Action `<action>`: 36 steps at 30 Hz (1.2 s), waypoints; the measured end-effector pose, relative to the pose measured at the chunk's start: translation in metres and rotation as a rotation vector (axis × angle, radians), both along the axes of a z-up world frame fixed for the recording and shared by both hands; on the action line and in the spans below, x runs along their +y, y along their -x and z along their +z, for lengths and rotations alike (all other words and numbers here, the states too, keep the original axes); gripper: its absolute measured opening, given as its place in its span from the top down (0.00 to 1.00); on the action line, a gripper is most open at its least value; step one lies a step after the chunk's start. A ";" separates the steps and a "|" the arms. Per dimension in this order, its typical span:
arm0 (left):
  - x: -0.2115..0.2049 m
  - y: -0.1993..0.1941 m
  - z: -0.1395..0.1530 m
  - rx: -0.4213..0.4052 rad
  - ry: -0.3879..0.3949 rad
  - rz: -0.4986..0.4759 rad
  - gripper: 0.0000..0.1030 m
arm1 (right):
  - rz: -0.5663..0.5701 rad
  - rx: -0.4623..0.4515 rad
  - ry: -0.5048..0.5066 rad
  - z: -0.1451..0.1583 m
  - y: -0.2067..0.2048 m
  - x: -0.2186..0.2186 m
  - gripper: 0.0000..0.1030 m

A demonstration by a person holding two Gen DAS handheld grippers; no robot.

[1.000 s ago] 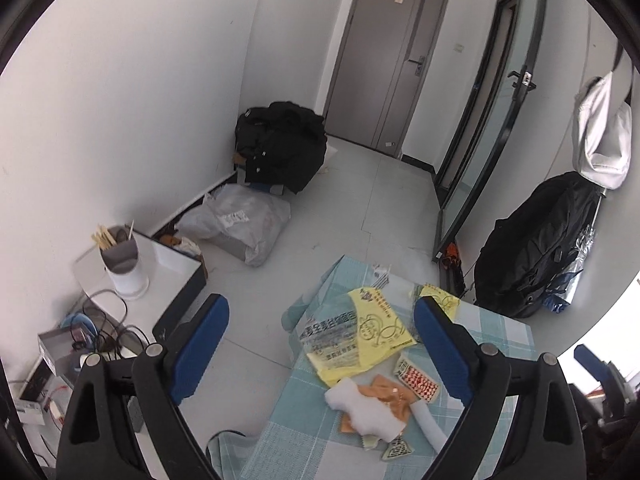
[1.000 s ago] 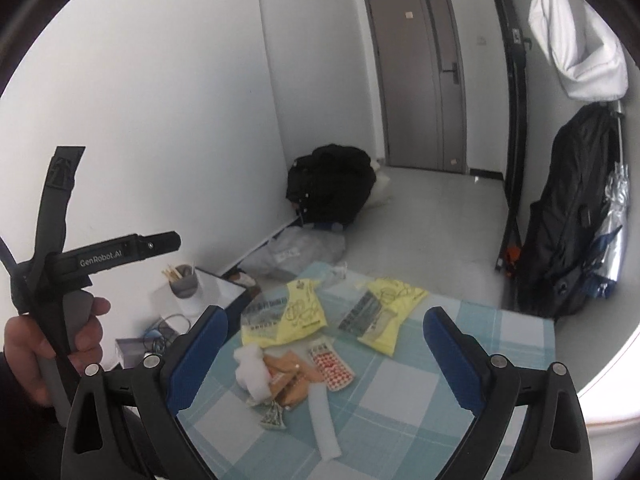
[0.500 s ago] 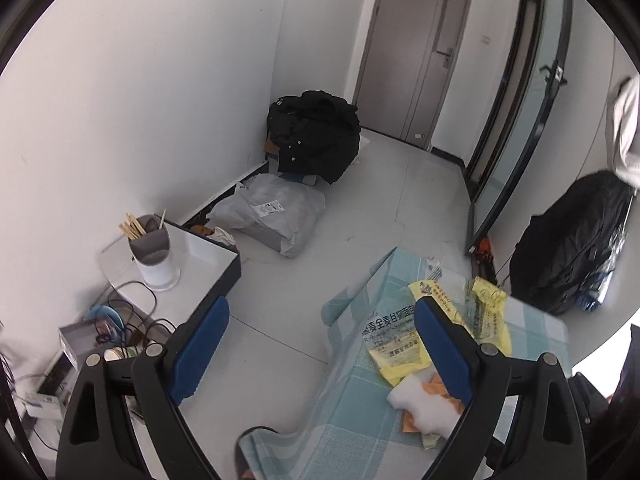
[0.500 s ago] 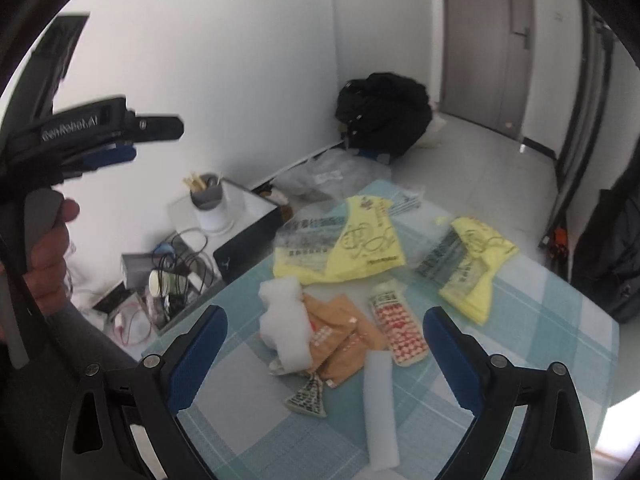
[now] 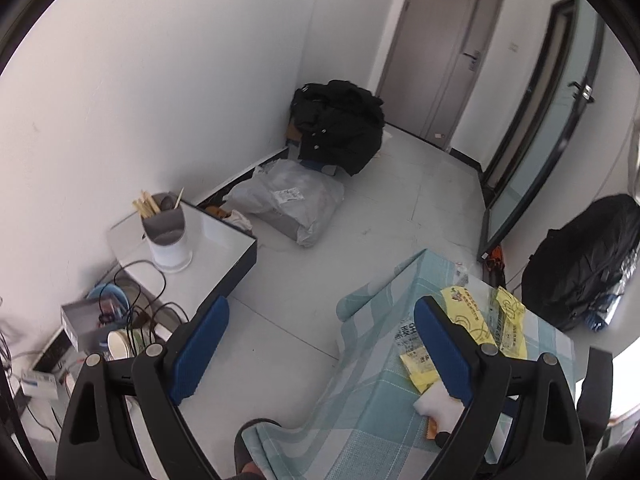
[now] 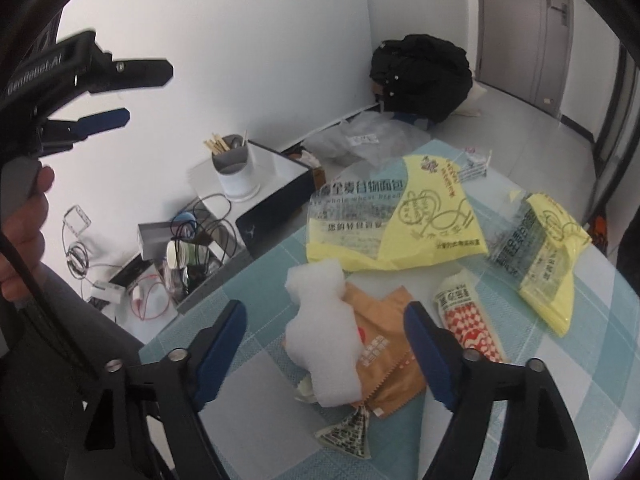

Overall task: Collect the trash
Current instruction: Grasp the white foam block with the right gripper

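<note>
Trash lies on a table with a teal checked cloth (image 6: 256,280): a white foam piece (image 6: 324,328), brown wrappers (image 6: 384,356), a red-patterned wrapper (image 6: 468,324), a small dark wrapper (image 6: 348,432) and two yellow plastic bags (image 6: 400,216) (image 6: 544,256). My right gripper (image 6: 324,316) is open, low over the foam and brown wrappers. My left gripper (image 5: 320,320) is open and empty, held off the table's left side above the floor; it also shows in the right wrist view (image 6: 120,92).
A low white side table (image 5: 208,248) with a cup of sticks (image 5: 164,232) stands left, with cables and boxes (image 5: 100,328) beside it. A grey plastic sack (image 5: 288,200) and black bag (image 5: 336,128) lie by the wall. Another black bag (image 5: 580,264) sits right.
The right gripper has dropped closer to the trash pile on the table. The left gripper has swung left, away from the table and toward the floor and side table.
</note>
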State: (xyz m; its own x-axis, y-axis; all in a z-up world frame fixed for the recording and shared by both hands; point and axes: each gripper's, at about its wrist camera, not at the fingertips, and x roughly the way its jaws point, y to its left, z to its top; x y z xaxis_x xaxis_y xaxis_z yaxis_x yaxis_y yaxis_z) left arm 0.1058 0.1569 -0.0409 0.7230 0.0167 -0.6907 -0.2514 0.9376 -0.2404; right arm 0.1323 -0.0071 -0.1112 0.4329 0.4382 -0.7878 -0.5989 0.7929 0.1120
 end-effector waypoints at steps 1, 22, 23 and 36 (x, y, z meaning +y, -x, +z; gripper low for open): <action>0.002 -0.001 -0.001 0.007 0.014 0.005 0.11 | 0.002 -0.008 0.017 -0.002 0.001 0.002 0.34; -0.013 -0.011 -0.017 0.117 0.089 -0.053 0.11 | -0.054 -0.062 -0.023 0.032 0.029 -0.038 0.64; -0.019 -0.012 -0.018 0.127 0.079 -0.072 0.11 | -0.063 -0.066 -0.025 0.036 0.032 -0.045 0.64; -0.099 -0.014 -0.041 0.245 -0.040 -0.337 0.11 | -0.207 -0.052 -0.077 0.051 0.068 -0.113 0.64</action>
State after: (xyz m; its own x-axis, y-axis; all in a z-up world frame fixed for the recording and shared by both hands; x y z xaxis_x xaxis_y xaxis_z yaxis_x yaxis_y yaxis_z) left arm 0.1196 0.0581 -0.0819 0.5073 -0.1625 -0.8463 0.0260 0.9845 -0.1734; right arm 0.0644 -0.1199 -0.0605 0.5594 0.3933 -0.7296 -0.4306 0.8901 0.1496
